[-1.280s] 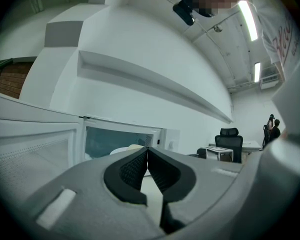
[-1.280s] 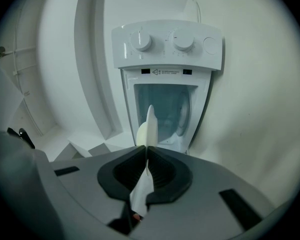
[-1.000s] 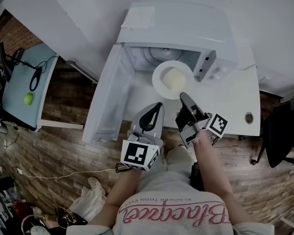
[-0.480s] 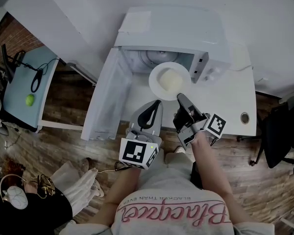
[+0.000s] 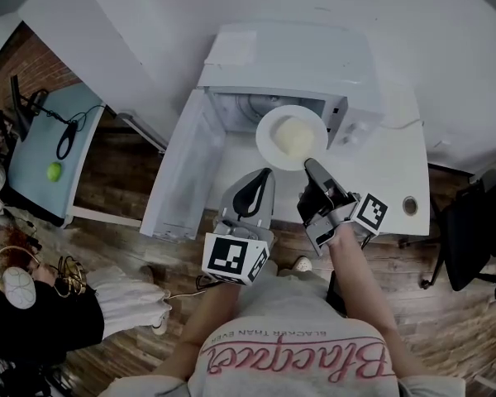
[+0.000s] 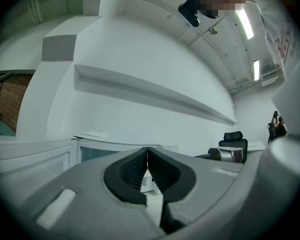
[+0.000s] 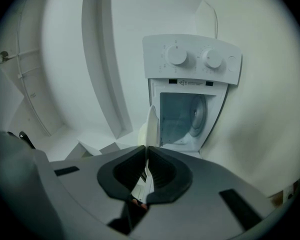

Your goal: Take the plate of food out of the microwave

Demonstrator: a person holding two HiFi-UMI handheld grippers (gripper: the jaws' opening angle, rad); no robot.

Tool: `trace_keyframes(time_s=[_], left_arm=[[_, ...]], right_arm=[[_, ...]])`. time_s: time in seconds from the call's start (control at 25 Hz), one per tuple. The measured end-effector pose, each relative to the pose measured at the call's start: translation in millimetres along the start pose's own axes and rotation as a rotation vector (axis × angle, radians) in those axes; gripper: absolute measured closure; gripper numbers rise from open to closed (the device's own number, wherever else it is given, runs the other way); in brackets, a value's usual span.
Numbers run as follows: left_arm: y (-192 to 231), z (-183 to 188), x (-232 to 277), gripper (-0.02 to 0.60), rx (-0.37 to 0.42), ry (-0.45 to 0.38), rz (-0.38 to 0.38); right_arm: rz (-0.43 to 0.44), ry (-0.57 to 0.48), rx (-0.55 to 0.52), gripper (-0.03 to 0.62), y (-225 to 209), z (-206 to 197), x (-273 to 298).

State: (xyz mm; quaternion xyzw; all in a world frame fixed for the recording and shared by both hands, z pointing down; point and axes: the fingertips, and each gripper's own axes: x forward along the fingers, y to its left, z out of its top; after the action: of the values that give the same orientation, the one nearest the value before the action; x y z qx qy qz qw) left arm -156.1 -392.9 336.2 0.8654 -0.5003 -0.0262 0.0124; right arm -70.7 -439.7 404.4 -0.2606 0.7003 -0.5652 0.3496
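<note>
Clamping plate (image 5: 267,136) rim, right hand-held gripper (image 5: 309,163); plate flat, food (image 5: 293,135) up.

Pale food (image 5: 294,136) on plate (image 5: 265,140), indistinct

Plate (image 5: 267,136) of food (image 5: 293,135) in right gripper (image 5: 308,165)

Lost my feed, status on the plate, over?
Right tongs shut on round white plate of pale food, at white microwave's mouth. Left tongs shut, empty. Door open, nothing blocking.
</note>
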Motion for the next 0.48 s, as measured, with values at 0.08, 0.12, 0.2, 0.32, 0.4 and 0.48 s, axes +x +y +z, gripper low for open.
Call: trace_keyframes(time_s=[0.08, 0.12, 0.2, 0.32, 0.4, 0.48], left_arm=[[-1.1, 3.1, 1.4, 0.574, -0.001, -0.005, -0.003], [-1.8, 4.3, 2.2, 0.574, -0.001, -0.008, -0.005], [-3.1, 6.0, 4.5, 0.574, 0.001, -0.011, -0.010], [-4.1, 9.3, 7.7, 0.574, 0.006, -0.020, -0.015], [-3.7, 12.7, 10.0, 0.574, 0.009, -0.028, -0.017], [-2.3, 16.4, 13.0, 0.574, 0.009, -0.038, -0.018]], right_arm=[[0.002, 0.001, -0.009, 0.571, 5.7, 2.3, -0.4], [0.004, 0.002, -0.014, 0.571, 8.6, 3.3, -0.5], [0.012, 0.001, -0.023, 0.571, 14.5, 5.0, -0.5], [0.024, 0.000, -0.027, 0.571, 23.0, 5.6, 0.3], [0.030, 0.000, -0.033, 0.571, 27.9, 5.8, 1.4], [0.038, 0.000, -0.035, 0.571, 32.2, 6.5, 3.5]])
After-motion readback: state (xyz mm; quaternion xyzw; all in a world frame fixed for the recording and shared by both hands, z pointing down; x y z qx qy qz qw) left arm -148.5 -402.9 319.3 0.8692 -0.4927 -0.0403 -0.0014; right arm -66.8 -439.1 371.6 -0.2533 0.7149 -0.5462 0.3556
